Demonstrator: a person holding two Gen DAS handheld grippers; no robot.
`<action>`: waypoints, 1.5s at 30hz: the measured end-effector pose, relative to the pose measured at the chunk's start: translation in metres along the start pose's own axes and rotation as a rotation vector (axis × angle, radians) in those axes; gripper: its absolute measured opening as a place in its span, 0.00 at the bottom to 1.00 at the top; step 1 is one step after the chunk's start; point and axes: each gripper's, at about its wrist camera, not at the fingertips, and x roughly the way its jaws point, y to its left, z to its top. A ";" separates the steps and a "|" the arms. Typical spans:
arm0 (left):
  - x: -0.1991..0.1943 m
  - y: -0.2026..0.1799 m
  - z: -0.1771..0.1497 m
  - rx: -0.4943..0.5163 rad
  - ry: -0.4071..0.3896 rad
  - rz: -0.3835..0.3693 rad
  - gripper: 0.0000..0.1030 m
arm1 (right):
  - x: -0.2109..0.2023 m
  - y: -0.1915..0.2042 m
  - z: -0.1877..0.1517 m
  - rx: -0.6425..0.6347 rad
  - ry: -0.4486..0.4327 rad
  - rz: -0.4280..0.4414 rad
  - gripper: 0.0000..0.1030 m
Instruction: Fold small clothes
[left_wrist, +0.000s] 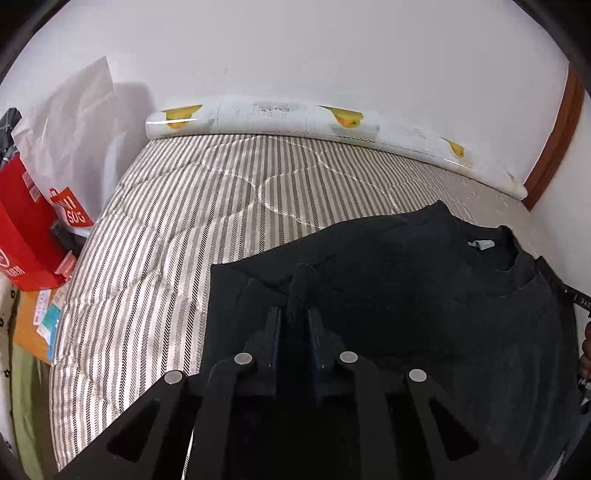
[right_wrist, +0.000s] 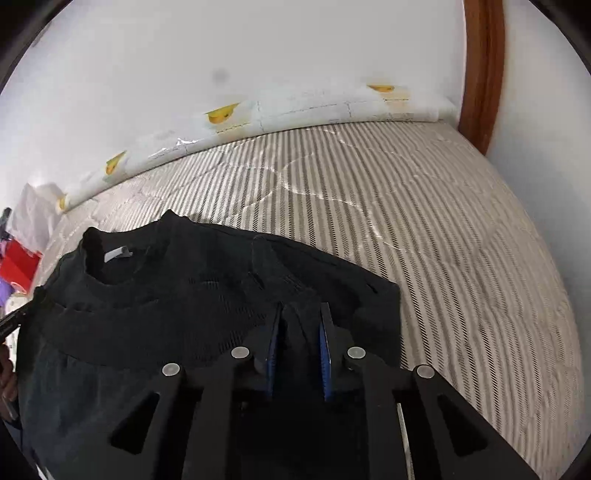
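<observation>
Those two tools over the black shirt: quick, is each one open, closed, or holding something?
Left tool: closed on a pinch of the black shirt.
Right tool: closed on a fold of the same shirt.

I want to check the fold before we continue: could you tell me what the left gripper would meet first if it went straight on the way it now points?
The left gripper would probably meet the black shirt first: a ridge of its fabric already sits between the fingers, with the striped mattress under it.
</observation>
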 end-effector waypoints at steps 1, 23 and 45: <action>-0.002 0.001 -0.001 -0.007 0.006 -0.008 0.16 | -0.008 0.009 0.000 -0.021 -0.001 -0.062 0.22; -0.098 0.025 -0.095 -0.033 -0.035 -0.024 0.56 | -0.003 0.212 -0.057 -0.265 0.051 0.009 0.34; -0.134 0.056 -0.203 -0.207 -0.002 -0.154 0.63 | -0.101 0.200 -0.196 -0.384 -0.045 -0.021 0.34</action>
